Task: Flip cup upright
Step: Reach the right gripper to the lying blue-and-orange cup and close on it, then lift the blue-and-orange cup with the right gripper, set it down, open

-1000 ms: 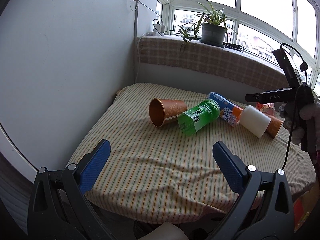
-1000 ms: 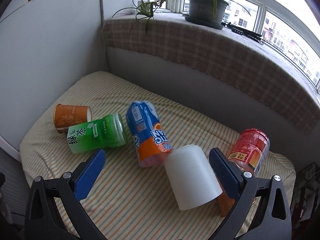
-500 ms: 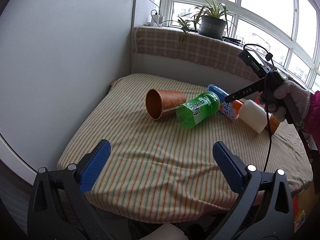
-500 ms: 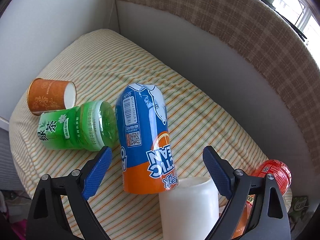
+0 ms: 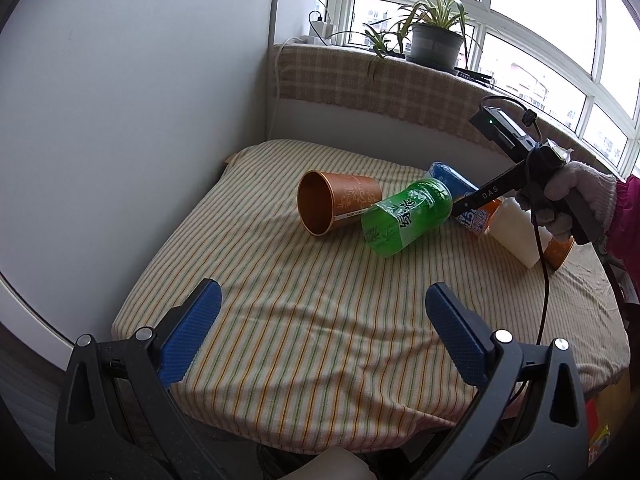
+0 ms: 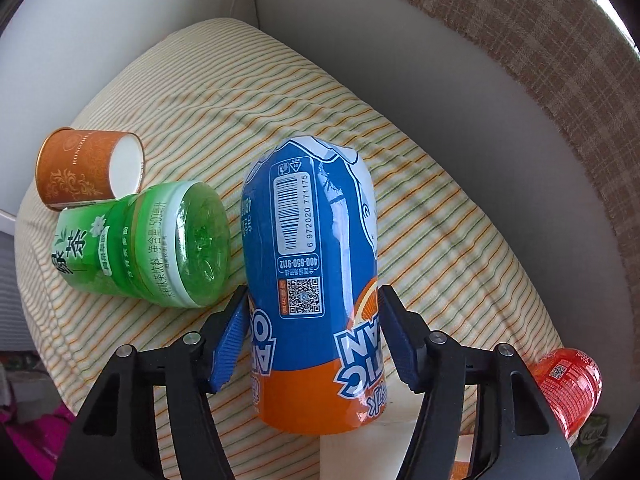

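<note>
Several cups lie on their sides on the striped cloth. A blue-and-orange cup [image 6: 316, 288] lies between the blue pads of my right gripper [image 6: 314, 334], which has closed in on both its sides. It shows in the left wrist view [image 5: 460, 196] behind the right gripper's body [image 5: 520, 172]. A green tea-label cup [image 5: 406, 218] and a brown paper cup [image 5: 336, 206] lie to its left. A white cup [image 5: 516, 232] lies to its right. My left gripper [image 5: 320, 332] is open and empty, above the table's near part.
A red-label cup [image 6: 568, 388] lies at the far right. A white wall panel [image 5: 120, 100] stands on the left, a low checked-cloth ledge [image 5: 380, 84] behind, with a potted plant [image 5: 434, 36] on it. The table edge [image 5: 280, 420] is near my left gripper.
My right gripper moved forward and down past the white cup, and its jaws narrowed around the blue-and-orange cup. My left gripper shifted slightly, staying open.
</note>
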`<state>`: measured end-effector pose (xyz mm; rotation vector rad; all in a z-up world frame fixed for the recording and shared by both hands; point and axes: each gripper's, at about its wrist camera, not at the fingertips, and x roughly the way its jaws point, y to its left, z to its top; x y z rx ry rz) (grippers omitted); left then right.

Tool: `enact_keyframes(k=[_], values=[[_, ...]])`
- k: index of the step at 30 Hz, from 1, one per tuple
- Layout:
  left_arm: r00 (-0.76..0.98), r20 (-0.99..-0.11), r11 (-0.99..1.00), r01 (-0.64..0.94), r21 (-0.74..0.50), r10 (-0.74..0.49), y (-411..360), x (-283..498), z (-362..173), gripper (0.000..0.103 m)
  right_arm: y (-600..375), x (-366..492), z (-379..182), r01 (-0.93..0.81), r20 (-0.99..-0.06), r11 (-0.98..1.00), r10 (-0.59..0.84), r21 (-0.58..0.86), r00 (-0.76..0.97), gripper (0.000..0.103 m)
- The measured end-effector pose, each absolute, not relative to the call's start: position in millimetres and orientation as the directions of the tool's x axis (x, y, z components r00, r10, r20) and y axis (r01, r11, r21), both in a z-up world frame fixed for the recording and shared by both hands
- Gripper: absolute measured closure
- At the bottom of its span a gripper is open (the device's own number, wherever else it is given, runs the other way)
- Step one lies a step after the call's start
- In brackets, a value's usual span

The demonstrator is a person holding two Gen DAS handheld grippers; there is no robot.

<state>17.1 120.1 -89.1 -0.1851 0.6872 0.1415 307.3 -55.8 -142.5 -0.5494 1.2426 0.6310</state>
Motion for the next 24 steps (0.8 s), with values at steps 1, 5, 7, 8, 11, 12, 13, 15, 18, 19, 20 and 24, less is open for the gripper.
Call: enact_keyframes(k=[1,5,7,8,11,12,13,15,18,19,20,24], values=[[0.764,-0.642,0.974,-0.192,-0.122,0.07,120.6,17.5,-89.4,0.0,-55.3,307.2,-141.9,-0.702,-0.969,0.711,0.141,-0.044,0.204,0.044],[0.763,-0.642,0.974,-0.193,-0.118,0.073,119.3,17.8,-90.5,0.0,-52.8,306.9,-136.2,-0.7,-0.961,0.712,0.147,-0.062,0.234,0.046],[0.764,-0.641,0.975,-0.19,-0.113,0.075,117.6,17.5,-90.6,0.0,-50.0,308.3,-132.3,-0.696,-0.954,0.714,0.149,-0.078,0.26,0.047],[0.764,-0.641,0.976,-0.188,-0.11,0.075,116.9,17.5,-90.5,0.0,-50.0,308.7,-128.6,-0.693,-0.951,0.716,0.152,-0.082,0.27,0.047],[0.766,-0.638,0.977,-0.186,-0.102,0.079,115.5,17.8,-88.9,0.0,-55.2,309.3,-115.7,-0.684,-0.935,0.725,0.18,-0.084,0.305,0.047],[0.767,-0.637,0.978,-0.185,-0.1,0.08,115.3,17.8,-88.2,0.0,-56.2,308.1,-110.0,-0.683,-0.93,0.726,0.191,-0.082,0.314,0.047],[0.769,-0.635,0.978,-0.185,-0.098,0.082,115.1,17.6,-87.4,0.0,-57.6,305.3,-102.8,-0.683,-0.923,0.725,0.202,-0.083,0.327,0.047],[0.774,-0.628,0.979,-0.182,-0.093,0.084,115.0,17.8,-85.2,0.0,-62.0,298.8,-88.6,-0.684,-0.909,0.725,0.226,-0.082,0.35,0.047],[0.78,-0.62,0.983,-0.165,-0.08,0.08,113.6,19.1,-81.5,0.0,-70.4,284.1,-67.8,-0.697,-0.889,0.714,0.276,-0.064,0.365,0.047],[0.783,-0.618,0.985,-0.156,-0.076,0.076,112.6,19.7,-80.2,0.0,-75.4,276.4,-61.0,-0.704,-0.881,0.707,0.291,-0.064,0.372,0.047],[0.786,-0.614,0.987,-0.144,-0.072,0.07,111.1,20.6,-78.4,0.0,-79.0,269.7,-55.9,-0.709,-0.876,0.702,0.303,-0.061,0.375,0.047],[0.798,-0.602,0.995,-0.081,-0.049,0.036,101.9,25.0,-72.6,0.0,-96.6,230.1,-41.9,-0.751,-0.864,0.659,0.346,-0.054,0.366,0.047]])
